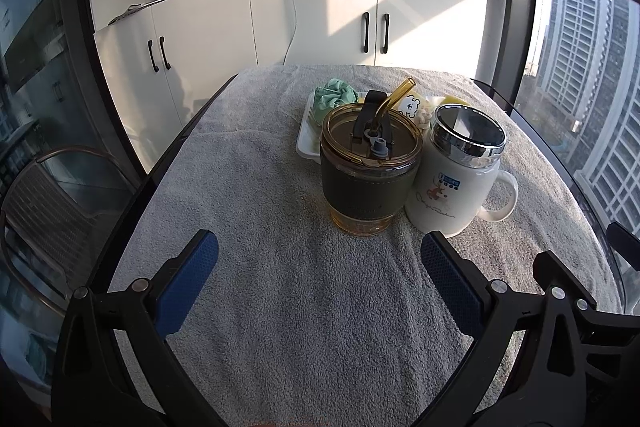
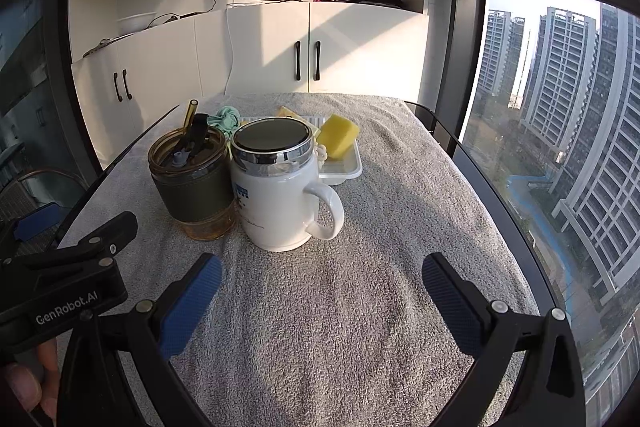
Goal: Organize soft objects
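A white tray [image 1: 306, 143] sits at the far middle of the grey towel-covered table [image 1: 280, 287]. It holds a green cloth scrunchie [image 1: 336, 97], a white plush toy [image 1: 412, 107] and a yellow sponge [image 2: 338, 135]. The tray also shows in the right wrist view [image 2: 348, 167], with the scrunchie [image 2: 226, 119] behind the cups. My left gripper [image 1: 319, 251] is open and empty above the towel, short of the cups. My right gripper [image 2: 322, 275] is open and empty, near the mug.
An amber glass cup with a dark sleeve and straw [image 1: 368, 171] and a white lidded mug [image 1: 456, 179] stand in front of the tray. They also show in the right wrist view, cup [image 2: 192, 183] and mug [image 2: 276, 187]. White cabinets [image 1: 320, 23] stand behind; windows at right.
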`<action>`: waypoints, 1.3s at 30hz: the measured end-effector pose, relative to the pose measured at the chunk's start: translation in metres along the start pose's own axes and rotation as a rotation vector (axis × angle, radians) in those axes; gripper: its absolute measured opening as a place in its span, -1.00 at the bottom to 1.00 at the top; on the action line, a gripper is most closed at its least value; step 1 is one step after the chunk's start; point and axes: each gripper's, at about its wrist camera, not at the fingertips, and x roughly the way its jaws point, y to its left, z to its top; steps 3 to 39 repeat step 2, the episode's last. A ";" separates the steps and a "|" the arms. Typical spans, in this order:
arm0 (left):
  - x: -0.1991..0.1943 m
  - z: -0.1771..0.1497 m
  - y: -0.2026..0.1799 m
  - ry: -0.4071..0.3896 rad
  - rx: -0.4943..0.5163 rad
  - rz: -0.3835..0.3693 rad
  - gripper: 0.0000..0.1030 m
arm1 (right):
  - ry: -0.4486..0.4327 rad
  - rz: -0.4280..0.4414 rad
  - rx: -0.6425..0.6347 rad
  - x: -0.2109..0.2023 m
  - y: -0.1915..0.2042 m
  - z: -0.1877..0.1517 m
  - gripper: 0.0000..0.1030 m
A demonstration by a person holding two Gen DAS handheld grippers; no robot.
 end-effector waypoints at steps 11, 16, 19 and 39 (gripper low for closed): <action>0.000 0.000 0.000 0.000 0.001 0.000 1.00 | 0.001 0.002 -0.002 0.001 -0.001 0.000 0.99; 0.000 0.000 0.000 0.000 0.001 0.000 1.00 | 0.001 0.002 -0.002 0.001 -0.001 0.000 0.99; 0.000 0.000 0.000 0.000 0.001 0.000 1.00 | 0.001 0.002 -0.002 0.001 -0.001 0.000 0.99; 0.000 0.000 0.000 0.000 0.001 0.000 1.00 | 0.001 0.002 -0.002 0.001 -0.001 0.000 0.99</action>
